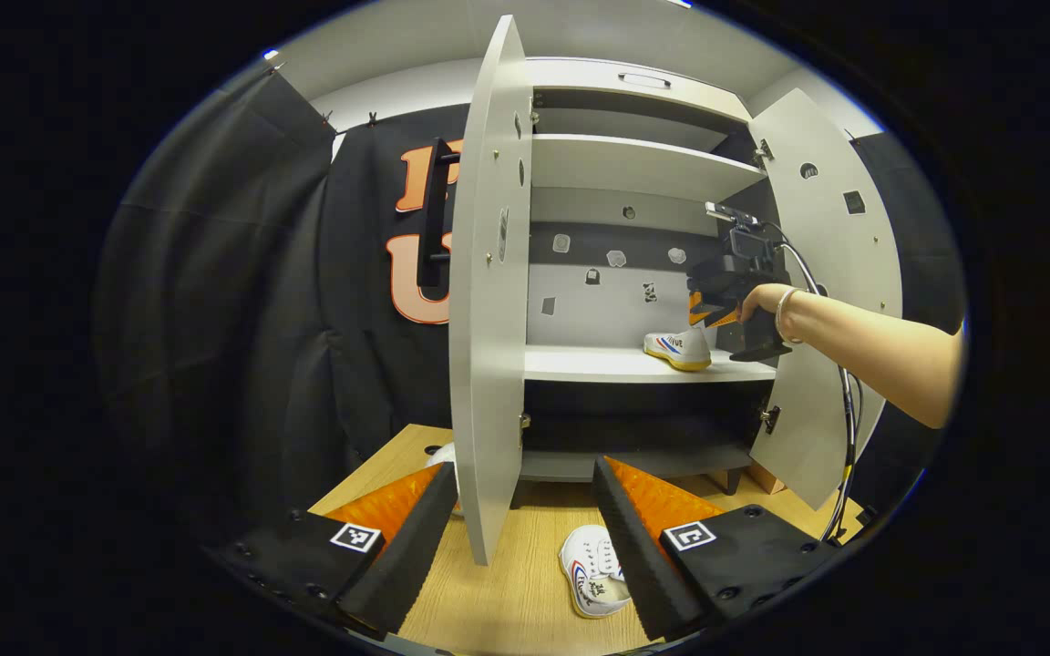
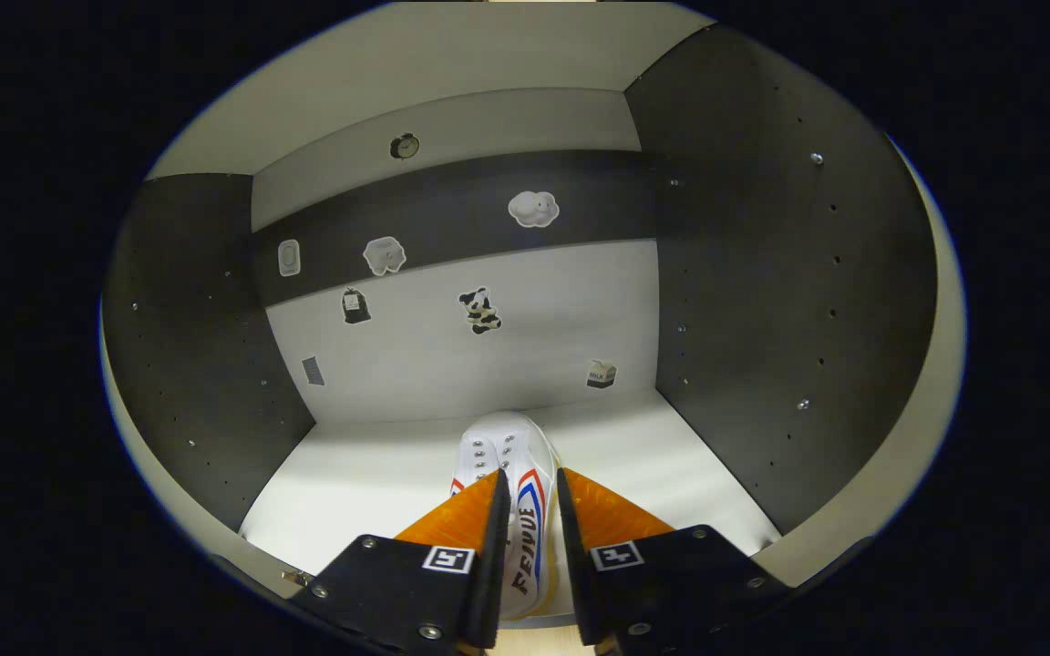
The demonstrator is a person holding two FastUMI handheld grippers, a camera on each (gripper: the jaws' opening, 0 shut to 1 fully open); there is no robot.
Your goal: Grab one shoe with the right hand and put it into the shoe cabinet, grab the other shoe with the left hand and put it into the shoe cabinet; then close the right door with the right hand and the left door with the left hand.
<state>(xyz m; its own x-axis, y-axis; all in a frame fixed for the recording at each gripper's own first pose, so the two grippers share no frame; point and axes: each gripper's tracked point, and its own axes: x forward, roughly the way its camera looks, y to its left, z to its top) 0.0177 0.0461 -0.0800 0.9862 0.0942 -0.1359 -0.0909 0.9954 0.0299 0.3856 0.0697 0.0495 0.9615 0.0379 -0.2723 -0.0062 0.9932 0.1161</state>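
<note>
While seemingly clenched in right tongs (image 2: 532,506): shelf shoe (image 2: 507,492), toe toward cabinet (image 2: 744,301) back; left tongs (image 1: 525,510) released.

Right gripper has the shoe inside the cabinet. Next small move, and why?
Probably open the right gripper and back out: its fingers clamp the shoe, which looks to be resting on the shelf. The other shoe waits on the floor by the open left gripper.

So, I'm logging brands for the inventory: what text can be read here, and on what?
"FEIYUE": on the side of the shoe between the right tool's fingers, partly hidden.
Stickers on the cabinet's back wall: too small to read.
Other shoe, outside the cabinet: print blurred.
</note>
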